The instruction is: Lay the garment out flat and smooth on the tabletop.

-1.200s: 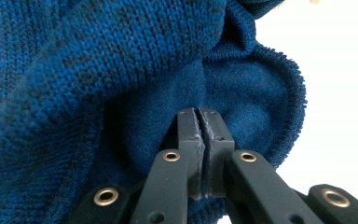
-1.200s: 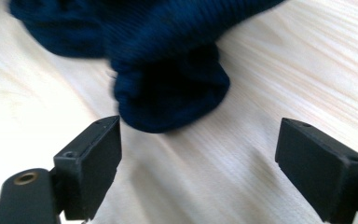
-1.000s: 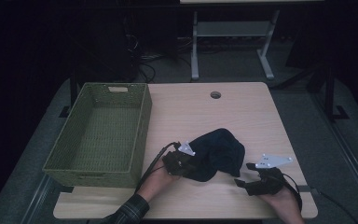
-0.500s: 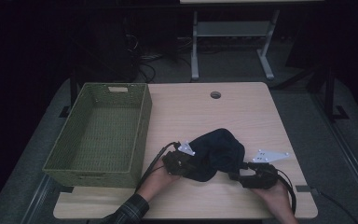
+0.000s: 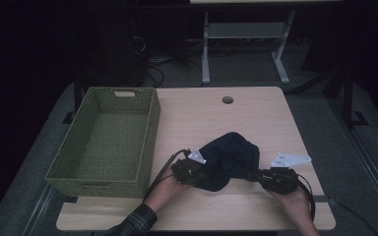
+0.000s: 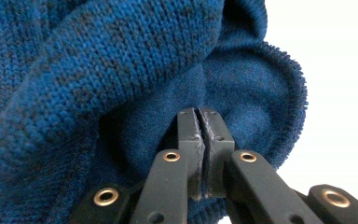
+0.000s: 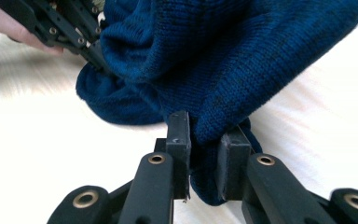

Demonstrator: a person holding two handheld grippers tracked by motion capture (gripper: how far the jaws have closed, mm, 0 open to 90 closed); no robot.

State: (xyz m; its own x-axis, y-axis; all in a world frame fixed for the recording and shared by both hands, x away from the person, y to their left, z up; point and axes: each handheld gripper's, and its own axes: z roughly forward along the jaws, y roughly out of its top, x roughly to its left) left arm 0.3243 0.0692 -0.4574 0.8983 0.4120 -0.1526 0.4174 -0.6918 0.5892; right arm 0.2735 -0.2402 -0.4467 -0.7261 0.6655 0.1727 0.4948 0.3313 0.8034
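Blue knitwear sat bunched on the near half of a wooden table (image 5: 256,108) as a person worked it from both sides with a pair of hand-held grippers. The garment, a dark blue knitted piece (image 5: 229,160) that could be a sweater or a hat, lay in a loose mound between the two tools, well apart from the green woven basket (image 5: 150,132) standing empty at the table's left edge.

The left gripper (image 6: 199,122) was clenched: its own camera showed the two jaws pressed flat together deep in a fold of the cloth, though whether any fabric was actually pinched between them could not be made out. The right gripper (image 7: 204,135) had its jaws set around a hanging lobe of the knit at the opposite edge, the fabric filling the gap between the pads, so it appeared to be grasping the garment.

Gripping at opposite ends looked like the way to lift or spread so limp a thing, since a single pinch would let the rest sag and drag. The basket's nearness suggested it as the likely destination. Both of the person's hands came in from the table's near edge, a plaid sleeve (image 5: 135,221) visible on the left.
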